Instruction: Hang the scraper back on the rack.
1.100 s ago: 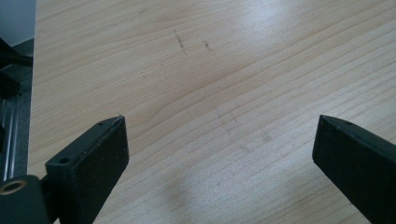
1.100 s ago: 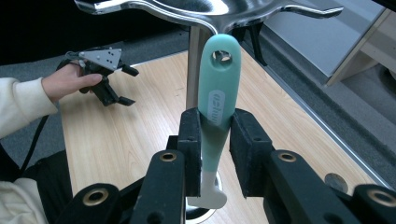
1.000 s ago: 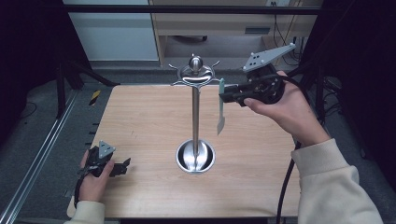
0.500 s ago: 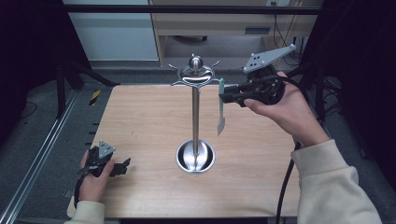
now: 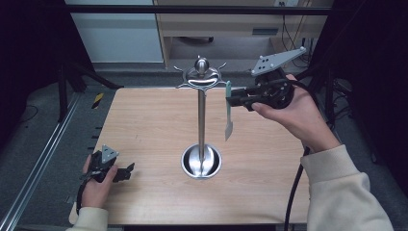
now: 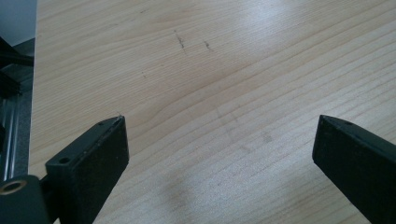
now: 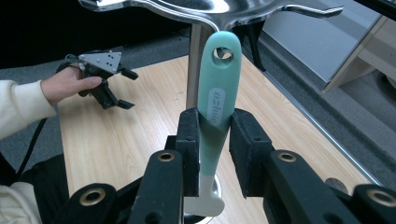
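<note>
Your right gripper (image 7: 211, 154), raised beside the rack (image 5: 201, 77), pinches a teal-handled utensil (image 7: 215, 100) hanging upright; your left gripper (image 5: 126, 171) rests spread at the desk's (image 5: 144, 120) near-left corner.

The high view looks forward and down over the whole table (image 5: 144, 125). The left gripper view sits close above bare wood, lower frame. The right gripper view faces the stand (image 7: 196, 70) near; both show the left gripper (image 7: 109, 91).

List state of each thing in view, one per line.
Left hand-held gripper: open, holding nothing, low at the table's near left corner.
Right hand-held gripper: shut on the utensil.
Teal-handled utensil: held upright beside the stand, not hung.
Metal stand: upright, hooks bare.
</note>
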A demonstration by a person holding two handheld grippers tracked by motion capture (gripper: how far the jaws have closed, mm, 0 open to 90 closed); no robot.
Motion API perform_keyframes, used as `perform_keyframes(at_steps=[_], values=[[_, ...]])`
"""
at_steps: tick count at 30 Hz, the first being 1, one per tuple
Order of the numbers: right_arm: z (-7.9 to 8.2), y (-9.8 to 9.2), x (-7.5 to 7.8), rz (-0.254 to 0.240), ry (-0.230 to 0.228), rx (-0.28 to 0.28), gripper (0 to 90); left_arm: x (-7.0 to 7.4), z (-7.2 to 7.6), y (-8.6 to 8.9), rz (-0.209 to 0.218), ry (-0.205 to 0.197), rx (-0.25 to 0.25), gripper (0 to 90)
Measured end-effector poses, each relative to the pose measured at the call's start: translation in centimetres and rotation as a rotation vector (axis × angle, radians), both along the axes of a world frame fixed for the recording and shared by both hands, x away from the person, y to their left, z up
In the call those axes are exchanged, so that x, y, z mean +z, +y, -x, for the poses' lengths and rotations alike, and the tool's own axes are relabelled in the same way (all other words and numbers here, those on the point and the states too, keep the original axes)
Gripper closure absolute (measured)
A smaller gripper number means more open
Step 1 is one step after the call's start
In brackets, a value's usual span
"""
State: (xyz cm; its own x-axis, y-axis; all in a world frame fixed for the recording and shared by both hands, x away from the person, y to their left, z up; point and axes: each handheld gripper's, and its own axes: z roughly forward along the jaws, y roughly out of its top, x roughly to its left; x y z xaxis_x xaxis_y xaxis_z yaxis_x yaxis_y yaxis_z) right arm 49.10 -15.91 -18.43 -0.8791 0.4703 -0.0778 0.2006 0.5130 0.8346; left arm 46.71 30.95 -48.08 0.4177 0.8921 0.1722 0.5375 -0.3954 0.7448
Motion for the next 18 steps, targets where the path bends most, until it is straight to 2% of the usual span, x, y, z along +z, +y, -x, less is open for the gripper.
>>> perform_keyframes(at_steps=[14,18], values=[[0.22,-0.26,-0.05,-0.005,0.003,0.018,73.9,0.15,0.0,0.1,0.0,-0.003,-0.004,3.5],[0.5,-0.58,-0.08,-0.019,-0.005,0.013,69.3,0.17,0.09,0.06,0.001,-0.004,-0.003,3.5]])
